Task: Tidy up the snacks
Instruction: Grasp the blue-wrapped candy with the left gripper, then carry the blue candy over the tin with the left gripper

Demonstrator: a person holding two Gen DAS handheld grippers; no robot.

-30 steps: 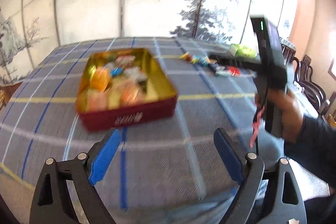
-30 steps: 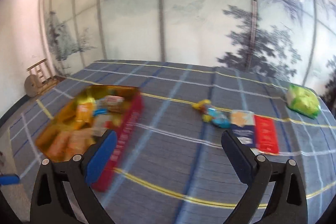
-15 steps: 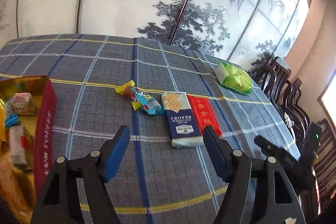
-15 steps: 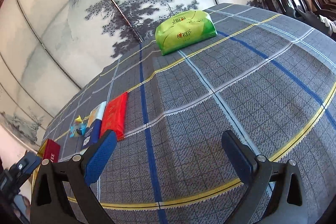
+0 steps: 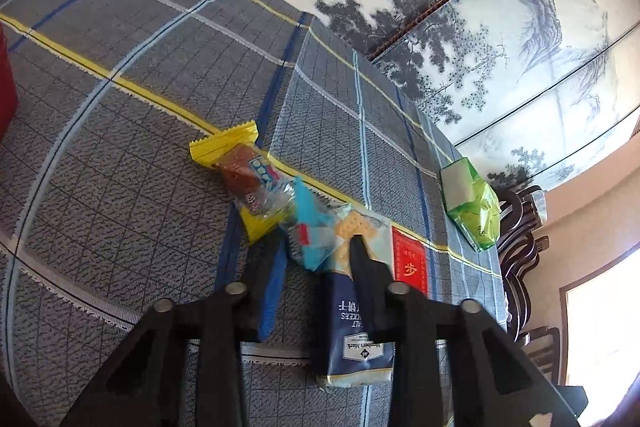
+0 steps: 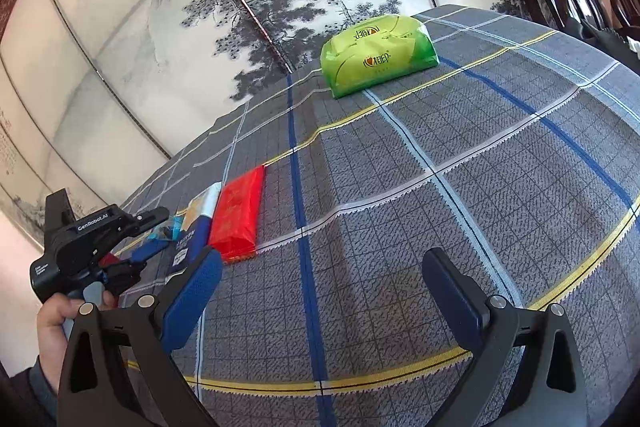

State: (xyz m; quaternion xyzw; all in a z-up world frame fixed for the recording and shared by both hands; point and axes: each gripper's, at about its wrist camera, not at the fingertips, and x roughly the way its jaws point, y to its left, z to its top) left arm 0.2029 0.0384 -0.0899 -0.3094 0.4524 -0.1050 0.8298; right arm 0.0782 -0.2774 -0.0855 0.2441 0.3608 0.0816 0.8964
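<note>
Right now we have the left gripper [image 5: 316,247] down over the row of loose snacks on the grey plaid tablecloth [image 5: 120,155], and its jaws have just been closing. Between them sits the small blue-and-clear wrapped candy [image 5: 310,231]; the blue pads stand narrow on either side of it, but we cannot tell whether they press on the wrapper yet. The candy lies straight ahead of the fingertips, so we judge the coming move turns on that gap: a little more closing, then a lift.

Just beside it on one side lies the yellow-ended wafer packet with a brown centre [image 5: 250,173], its long axis running diagonally away from us and its near end touching or overlapping the candy. On the other side the navy-and-white cracker pack [image 5: 356,331] runs lengthwise under the right finger, partly hidden by it, and the flat red packet [image 5: 410,261] lies alongside that.

Our right gripper [image 6: 322,285] hovers wide open over bare cloth with nothing between its fingers, well apart from the snacks, so the left is clearly the nearer hand.

Farther off, the green plastic bag [image 6: 378,53] rests alone near the table's far edge. A red sliver at the left view's border is probably the tin [image 5: 7,83], mostly cut off.
</note>
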